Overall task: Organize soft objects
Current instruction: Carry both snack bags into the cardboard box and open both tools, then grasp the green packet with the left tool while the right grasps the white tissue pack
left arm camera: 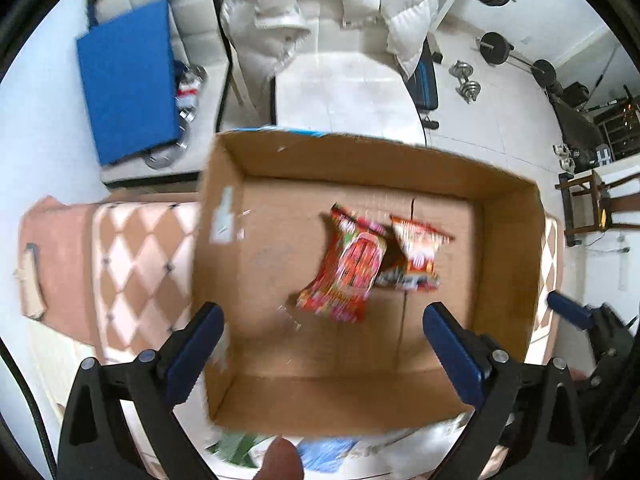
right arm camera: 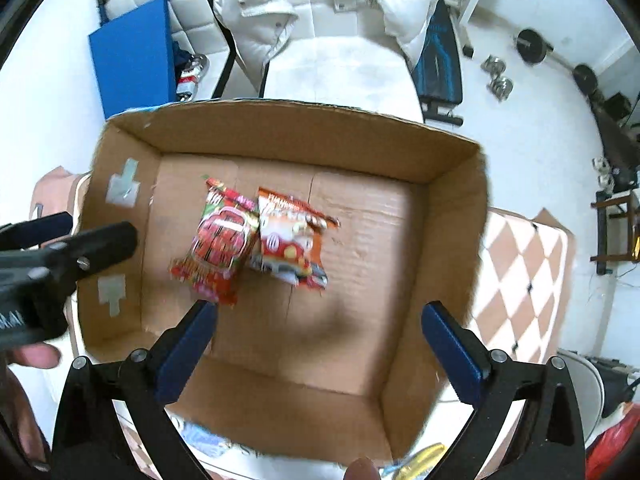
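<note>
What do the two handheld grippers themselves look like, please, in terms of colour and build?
Both match: the left gripper and right gripper each have black angular plastic arms with silver rivets, tipped with two flat blue fingers. Bare skin shows at the frame edges; no sleeve is visible.

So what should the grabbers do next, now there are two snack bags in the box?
Probably lift both away from the cardboard box and go fetch another soft thing. The left gripper and right gripper both hang open and empty above it, and the two snack bags already lie side by side on the bottom. More packets seem to peek out under the box's near edge.
</note>
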Demonstrator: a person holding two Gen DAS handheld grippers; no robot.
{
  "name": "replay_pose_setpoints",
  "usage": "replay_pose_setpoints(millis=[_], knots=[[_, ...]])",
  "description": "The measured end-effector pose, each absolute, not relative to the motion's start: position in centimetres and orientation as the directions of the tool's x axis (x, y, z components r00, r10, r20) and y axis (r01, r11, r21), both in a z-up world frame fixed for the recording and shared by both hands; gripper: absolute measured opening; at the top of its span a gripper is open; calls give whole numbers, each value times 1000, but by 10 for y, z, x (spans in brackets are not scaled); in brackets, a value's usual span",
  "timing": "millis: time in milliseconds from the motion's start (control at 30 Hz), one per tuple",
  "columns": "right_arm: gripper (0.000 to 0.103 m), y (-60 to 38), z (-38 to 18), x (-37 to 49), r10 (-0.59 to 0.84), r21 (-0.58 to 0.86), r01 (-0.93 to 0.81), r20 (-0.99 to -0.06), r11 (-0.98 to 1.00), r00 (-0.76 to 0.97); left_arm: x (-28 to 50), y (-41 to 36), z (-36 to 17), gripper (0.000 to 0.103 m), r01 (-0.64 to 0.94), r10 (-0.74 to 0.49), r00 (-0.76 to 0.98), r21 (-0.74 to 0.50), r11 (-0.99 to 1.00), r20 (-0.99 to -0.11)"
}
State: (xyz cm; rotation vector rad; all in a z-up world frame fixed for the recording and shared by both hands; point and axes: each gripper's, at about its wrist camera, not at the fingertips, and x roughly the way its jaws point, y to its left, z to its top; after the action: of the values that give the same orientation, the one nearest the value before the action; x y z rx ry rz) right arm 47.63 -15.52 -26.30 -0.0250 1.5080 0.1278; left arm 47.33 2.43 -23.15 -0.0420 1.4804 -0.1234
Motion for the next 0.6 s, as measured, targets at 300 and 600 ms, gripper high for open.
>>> replay_pose_setpoints(millis=[300,600], knots=[[103,-170,-223,332,85,66,-139,-987,988,133,320,58,-217,102,150,67,200,99,984,-977],[103,-174,-303,216,42,46,-127,-998,991,-40,269,94,-325,102,160,141,-11,138,977,-990]])
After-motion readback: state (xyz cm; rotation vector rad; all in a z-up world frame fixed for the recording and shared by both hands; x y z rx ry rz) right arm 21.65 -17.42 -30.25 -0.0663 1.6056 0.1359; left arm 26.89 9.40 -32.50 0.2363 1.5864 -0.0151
